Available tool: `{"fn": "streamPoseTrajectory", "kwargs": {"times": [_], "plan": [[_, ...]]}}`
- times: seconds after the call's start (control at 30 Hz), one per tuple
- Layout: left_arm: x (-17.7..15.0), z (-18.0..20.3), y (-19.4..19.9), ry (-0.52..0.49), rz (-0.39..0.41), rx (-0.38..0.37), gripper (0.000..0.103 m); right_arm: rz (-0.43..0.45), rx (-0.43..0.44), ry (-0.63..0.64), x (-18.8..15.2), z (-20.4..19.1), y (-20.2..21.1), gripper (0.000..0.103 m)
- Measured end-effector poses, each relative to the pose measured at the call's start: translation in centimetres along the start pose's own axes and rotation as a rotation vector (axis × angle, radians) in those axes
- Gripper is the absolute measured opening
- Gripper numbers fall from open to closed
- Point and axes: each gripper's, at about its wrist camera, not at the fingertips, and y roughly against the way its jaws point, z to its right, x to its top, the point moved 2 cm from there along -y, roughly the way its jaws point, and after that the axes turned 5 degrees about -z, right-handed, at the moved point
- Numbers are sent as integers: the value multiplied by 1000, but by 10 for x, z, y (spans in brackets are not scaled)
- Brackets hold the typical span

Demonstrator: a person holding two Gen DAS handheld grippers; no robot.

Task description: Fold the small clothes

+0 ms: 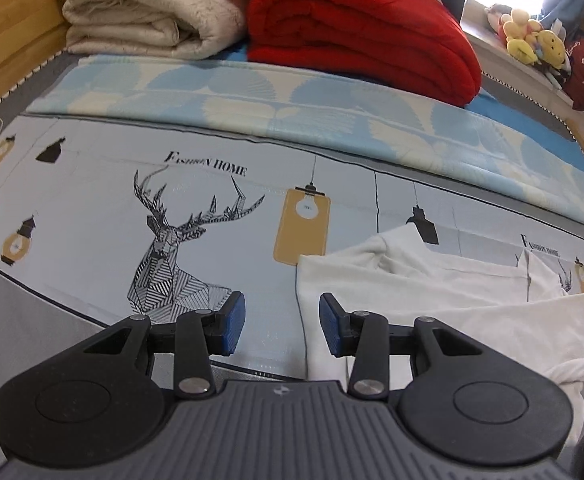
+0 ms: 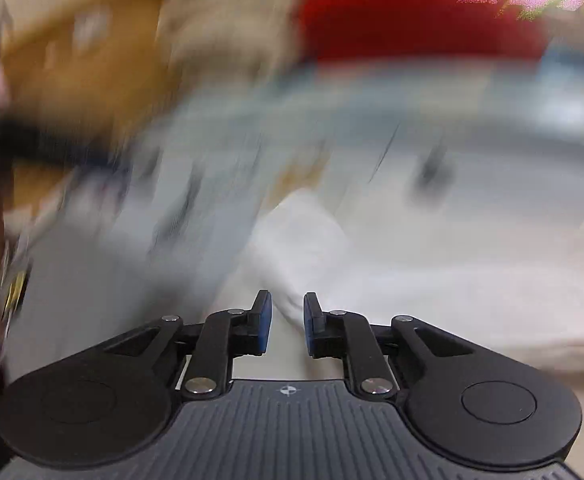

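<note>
A small white garment (image 1: 444,296) lies partly folded on the printed bed mat (image 1: 92,200), at the right of the left wrist view. My left gripper (image 1: 282,328) is open and empty, its right blue pad (image 1: 330,328) over the garment's left edge, its left pad over the mat. The right wrist view is heavily motion-blurred. My right gripper (image 2: 287,326) has a narrow gap between its blue pads and holds nothing that I can make out. The white garment (image 2: 412,264) is a blur ahead of it and to the right.
A folded cream blanket (image 1: 148,8) and a folded red blanket (image 1: 364,36) sit at the back of the bed. A blue patterned sheet (image 1: 292,108) lies before them. Plush toys (image 1: 532,36) sit on a ledge at the far right. A wooden bed frame (image 1: 8,40) is at the left.
</note>
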Motion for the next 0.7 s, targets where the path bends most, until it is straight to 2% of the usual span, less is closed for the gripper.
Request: {"fn": "streamPoseTrajectory", "kwargs": {"times": [0.03,0.13,0.2,0.3,0.37,0.43,0.5,0.53,0.6,0.7], "plan": [[0,1,0,-2,-4,-8,46,-44,16,16,-7,-4,1,17],[-1,8,-2,-12,-12,-33,46,-42,-10,56,-13,5,42,19],[-3,12,-5,-10,-23,-47,46,-47,-71,83,-11,15,72,22],[-6,16,-13,9,-52,-74,46,-6,-225,95,-6,49,121,28],[-9,20,-20,17,-69,-86,45,67,-319,23,-12,83,150,33],[-14,24,-30,17,-93,-95,45,132,-374,-145,-27,124,168,34],[-20,26,-42,29,-131,-116,44,96,-430,-313,-36,160,168,35],[-22,28,-48,34,-143,-132,44,127,-442,-360,-36,173,172,35],[-26,32,-60,40,-166,-154,44,158,-437,-397,-36,192,173,35],[-32,38,-81,37,-198,-158,45,106,-494,-473,-48,219,165,35]]}}
